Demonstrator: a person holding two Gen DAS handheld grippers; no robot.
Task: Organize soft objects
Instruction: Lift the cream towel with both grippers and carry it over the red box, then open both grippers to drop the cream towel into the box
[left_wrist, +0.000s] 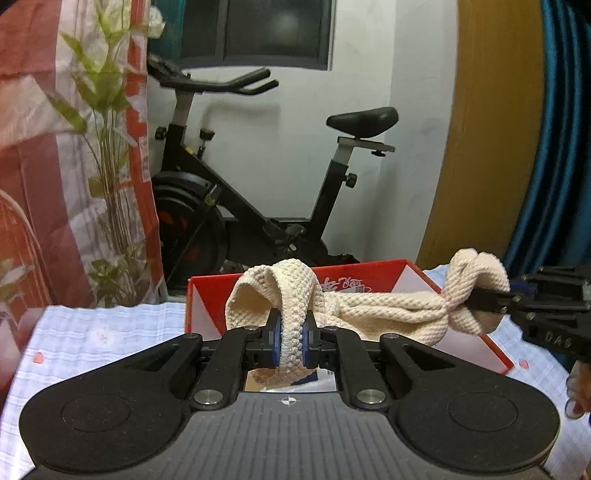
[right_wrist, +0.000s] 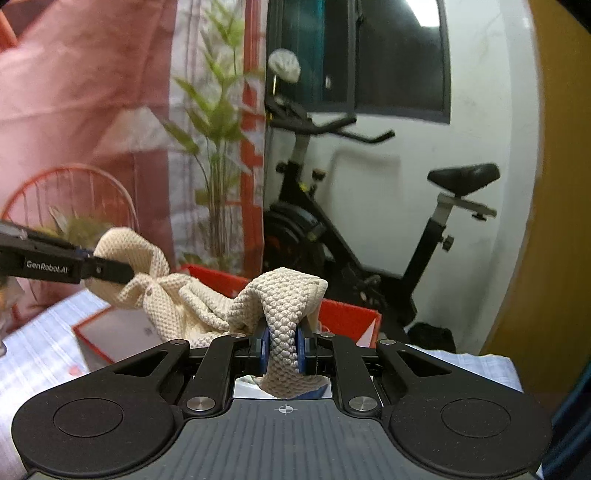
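Observation:
A cream knitted cloth (left_wrist: 384, 306) hangs stretched in the air between both grippers, above a red open box (left_wrist: 376, 273). My left gripper (left_wrist: 292, 339) is shut on one bunched end of the cloth, seen close in the left wrist view. The right gripper (left_wrist: 484, 299) enters from the right edge, shut on the other end. In the right wrist view my right gripper (right_wrist: 282, 347) pinches a fold of the cloth (right_wrist: 192, 306). There the left gripper (right_wrist: 122, 273) comes in from the left, clamped on the far end. The red box (right_wrist: 343, 317) lies below.
The box sits on a surface covered with a pale blue checked cloth (left_wrist: 96, 339). Behind stand an exercise bike (left_wrist: 258, 206), a tall green plant (left_wrist: 107, 155) against a red patterned curtain, a wooden panel (left_wrist: 480, 147) and blue curtain at right. A hand (left_wrist: 580, 391) shows at the right edge.

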